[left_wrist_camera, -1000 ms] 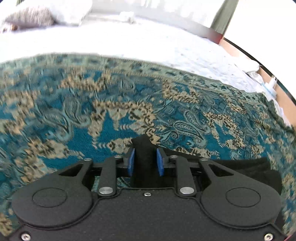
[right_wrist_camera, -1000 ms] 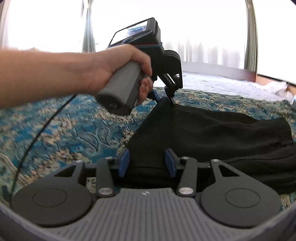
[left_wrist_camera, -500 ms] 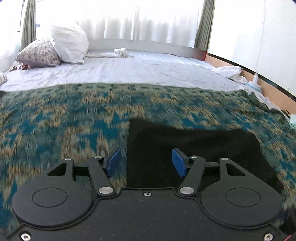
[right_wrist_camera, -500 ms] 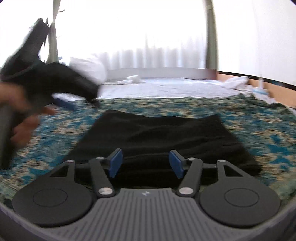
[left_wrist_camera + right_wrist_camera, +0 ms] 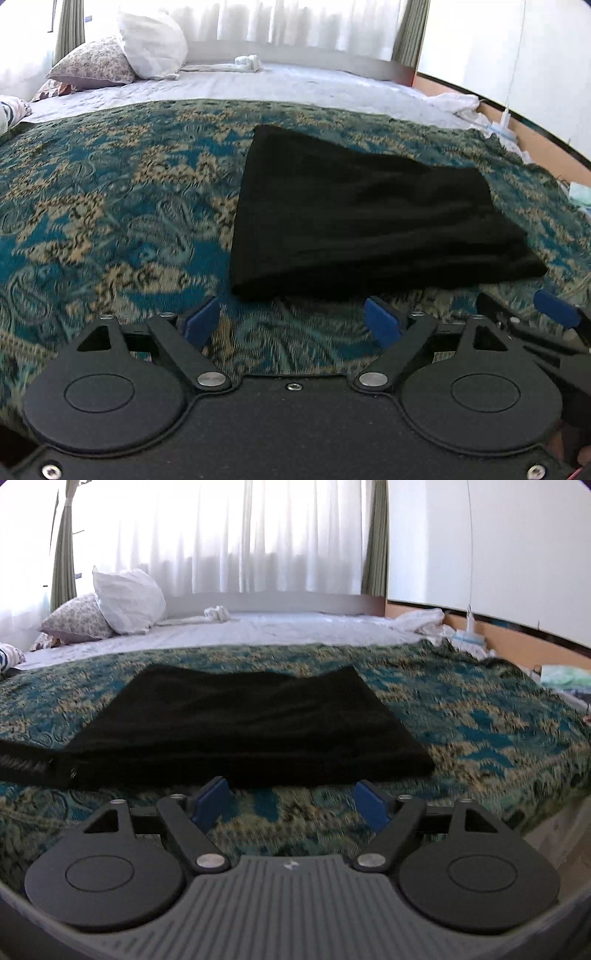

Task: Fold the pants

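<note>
Folded pants (image 5: 354, 218) amid bare blanket (image 5: 110, 206)

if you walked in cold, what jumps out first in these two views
The folded black fabric pants stand out first, lying flat as a dark rectangle on the teal and tan paisley bedspread, just beyond both tongs. Next come the blue-padded left tongs and right tongs, their jaws opening with only bedspread between them. Behind, a white pillow leans at the bed's far left under bright sheer curtains.
</note>
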The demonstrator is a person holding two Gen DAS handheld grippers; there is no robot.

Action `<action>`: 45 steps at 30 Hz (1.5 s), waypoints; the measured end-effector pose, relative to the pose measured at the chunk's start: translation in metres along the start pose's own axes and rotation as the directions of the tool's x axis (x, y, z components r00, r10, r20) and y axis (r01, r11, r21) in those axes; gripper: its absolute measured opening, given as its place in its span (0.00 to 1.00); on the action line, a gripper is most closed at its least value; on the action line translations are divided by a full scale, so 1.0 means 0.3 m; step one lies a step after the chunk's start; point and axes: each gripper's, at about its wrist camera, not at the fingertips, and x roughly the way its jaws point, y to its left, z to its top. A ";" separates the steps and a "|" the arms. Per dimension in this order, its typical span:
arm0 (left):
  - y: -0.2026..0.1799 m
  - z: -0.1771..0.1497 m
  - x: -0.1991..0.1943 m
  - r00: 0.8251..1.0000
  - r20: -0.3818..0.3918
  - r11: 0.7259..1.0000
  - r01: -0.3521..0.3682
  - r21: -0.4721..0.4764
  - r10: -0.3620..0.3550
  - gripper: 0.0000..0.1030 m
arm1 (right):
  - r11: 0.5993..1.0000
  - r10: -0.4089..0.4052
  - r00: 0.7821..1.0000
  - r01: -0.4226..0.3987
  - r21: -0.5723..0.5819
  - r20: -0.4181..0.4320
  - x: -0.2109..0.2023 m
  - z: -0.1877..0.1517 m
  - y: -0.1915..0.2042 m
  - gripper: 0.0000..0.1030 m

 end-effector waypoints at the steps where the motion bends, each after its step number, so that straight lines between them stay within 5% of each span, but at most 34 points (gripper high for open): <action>1: -0.002 -0.004 0.002 1.000 0.000 1.000 -0.005 0.001 0.005 0.85 | 1.000 -0.003 1.000 0.003 -0.001 -0.004 0.004 -0.005 -0.003 0.85; 15: -0.081 -0.023 0.041 0.998 0.010 0.995 -0.061 0.079 0.061 0.93 | 0.998 0.045 0.998 -0.046 -0.036 -0.036 0.059 0.003 -0.045 0.99; 45: -0.113 -0.010 0.100 0.995 -0.002 0.991 -0.098 0.095 0.099 1.00 | 0.976 0.179 0.971 -0.195 -0.095 -0.158 0.141 0.057 -0.141 1.00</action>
